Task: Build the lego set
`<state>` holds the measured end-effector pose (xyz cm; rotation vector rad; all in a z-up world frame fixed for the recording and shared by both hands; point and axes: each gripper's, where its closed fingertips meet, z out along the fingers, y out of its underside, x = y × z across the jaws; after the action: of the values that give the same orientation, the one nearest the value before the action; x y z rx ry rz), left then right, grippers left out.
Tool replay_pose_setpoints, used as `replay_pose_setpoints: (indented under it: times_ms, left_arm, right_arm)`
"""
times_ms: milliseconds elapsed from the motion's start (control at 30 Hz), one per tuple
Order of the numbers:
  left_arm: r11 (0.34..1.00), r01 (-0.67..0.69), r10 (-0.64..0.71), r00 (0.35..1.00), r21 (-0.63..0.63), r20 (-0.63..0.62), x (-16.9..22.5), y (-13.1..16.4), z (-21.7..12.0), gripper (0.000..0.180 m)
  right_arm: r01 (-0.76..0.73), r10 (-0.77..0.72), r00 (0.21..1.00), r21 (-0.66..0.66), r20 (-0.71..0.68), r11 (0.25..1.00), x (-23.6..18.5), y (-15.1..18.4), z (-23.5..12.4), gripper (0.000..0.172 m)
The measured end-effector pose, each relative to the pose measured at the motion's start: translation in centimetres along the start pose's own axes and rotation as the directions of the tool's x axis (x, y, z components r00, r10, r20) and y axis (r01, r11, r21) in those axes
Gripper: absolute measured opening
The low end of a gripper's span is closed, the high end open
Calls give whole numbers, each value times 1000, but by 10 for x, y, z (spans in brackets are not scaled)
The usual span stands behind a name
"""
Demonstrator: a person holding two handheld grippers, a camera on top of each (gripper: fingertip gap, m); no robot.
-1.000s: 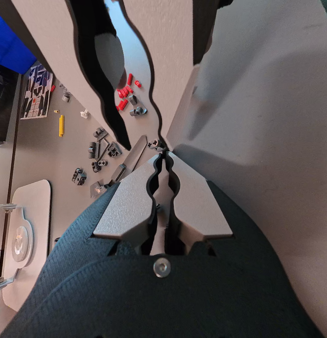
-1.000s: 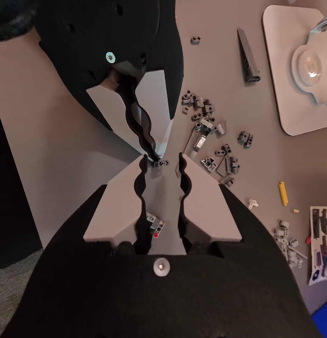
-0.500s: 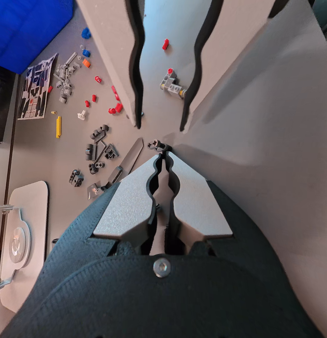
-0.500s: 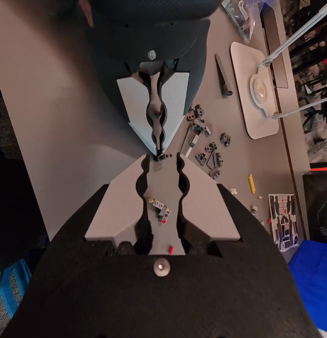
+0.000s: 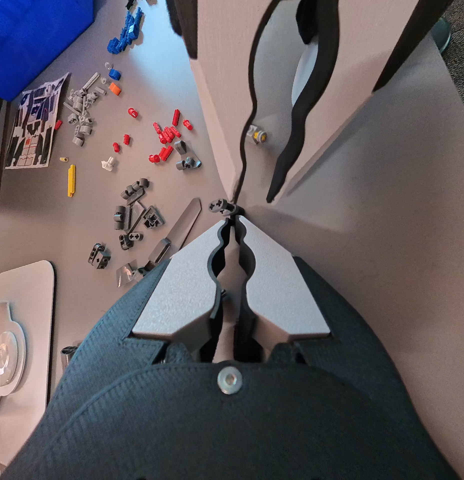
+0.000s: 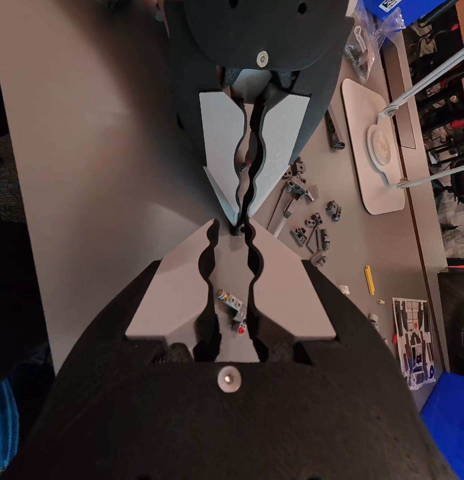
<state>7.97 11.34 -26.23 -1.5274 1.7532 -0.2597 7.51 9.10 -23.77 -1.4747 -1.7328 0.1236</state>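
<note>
Pinching a small dark grey connector piece in its closed tips, the left gripper holds it above the grey table. Right gripper stands apart around that piece's end, one finger touching. Loose grey pieces lie left.

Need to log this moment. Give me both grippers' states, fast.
Left gripper: shut on a dark grey connector piece at its tips.
Right gripper: open; its fingers flank that same piece, a gap showing on one side.
</note>
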Motion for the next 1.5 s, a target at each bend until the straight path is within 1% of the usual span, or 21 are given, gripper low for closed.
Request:
replay_pose_setpoints:
  times_ms: [200,367,667,833,900,967,1067,1167,1233,1333,1500]
  left_arm:
    - [1000,-1,1,1000,1,-2,0,0,0,1]
    - [1000,-2,2,1000,1,-1,0,0,0,1]
    - [1000,-4,4,1000,1,0,0,0,0,1]
    - [1000,-4,4,1000,1,0,0,0,0,1]
    - [1000,-4,4,1000,1,0,0,0,0,1]
    - [1000,-5,5,1000,1,0,0,0,0,1]
    - [1000,-5,5,1000,1,0,0,0,0,1]
    - [1000,-6,6,1000,1,0,0,0,0,1]
    - [1000,-7,7,1000,1,0,0,0,0,1]
    - [1000,-10,10,1000,-1,4,0,0,1,2]
    - [1000,-9,9,1000,-1,5,0,0,1,2]
  right_arm:
    - [16,-16,999,2,-37,1000,10,-1,0,15]
    - [50,-51,998,-26,-41,998,8,3,5,6]
    - [37,-38,998,-35,-48,999,12,7,5,7]
    - [55,-58,997,-59,-45,997,9,12,9,4]
    - [69,-71,996,-41,-58,997,9,8,8,1]
    - [53,-54,996,-27,-76,998,13,5,4,6]
    - [50,-53,996,-42,-67,998,14,8,6,8]
    - [68,-73,995,-67,-63,995,13,12,9,7]
    - [79,-84,994,-64,-67,995,13,11,8,2]
    - [99,-105,991,-69,-83,993,14,11,8,1]
    - [182,-194,973,-99,-128,978,13,11,8,0]
